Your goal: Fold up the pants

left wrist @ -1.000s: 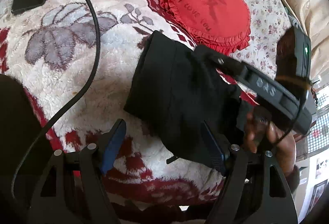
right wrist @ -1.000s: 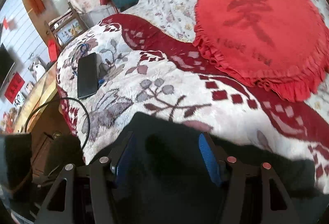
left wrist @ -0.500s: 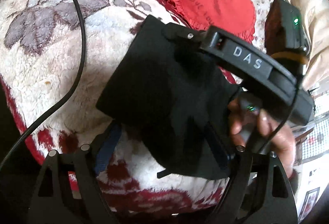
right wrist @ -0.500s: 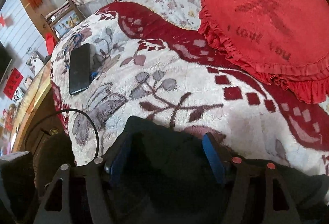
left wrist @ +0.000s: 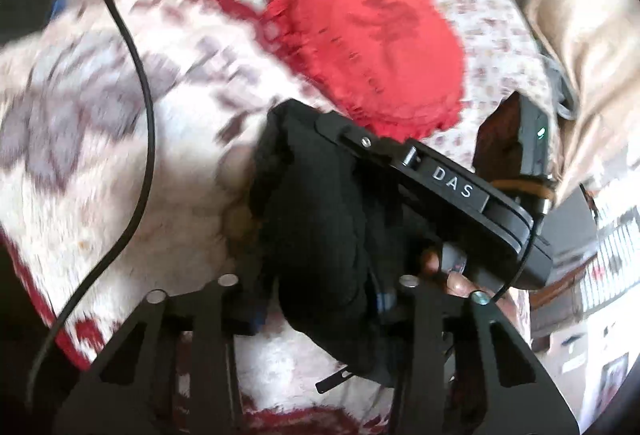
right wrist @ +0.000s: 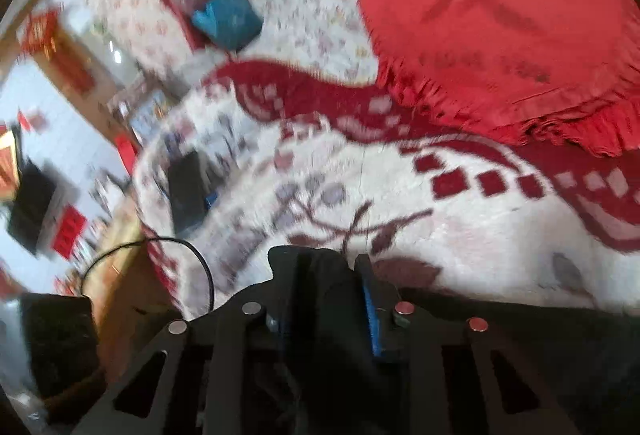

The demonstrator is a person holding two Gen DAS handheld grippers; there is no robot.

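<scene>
The black pants (left wrist: 320, 235) are bunched into a folded bundle and held above the patterned blanket (left wrist: 120, 155). My left gripper (left wrist: 320, 307) is shut on the near end of the bundle. My right gripper shows in the left wrist view (left wrist: 460, 187) clamped on the bundle's far right side. In the right wrist view the right gripper (right wrist: 324, 299) is shut on the black pants (right wrist: 312, 283), with the cloth squeezed between its blue pads. Both views are blurred by motion.
A red heart-shaped cushion (left wrist: 368, 51) lies beyond the pants on the floral bedspread (right wrist: 320, 15). A black cable (left wrist: 140, 115) runs across the blanket at the left. A dark phone (right wrist: 186, 191) lies at the blanket's far left edge.
Both grippers have closed from open onto the pants. The folded bundle has been gathered narrower and lifted off the blanket.
</scene>
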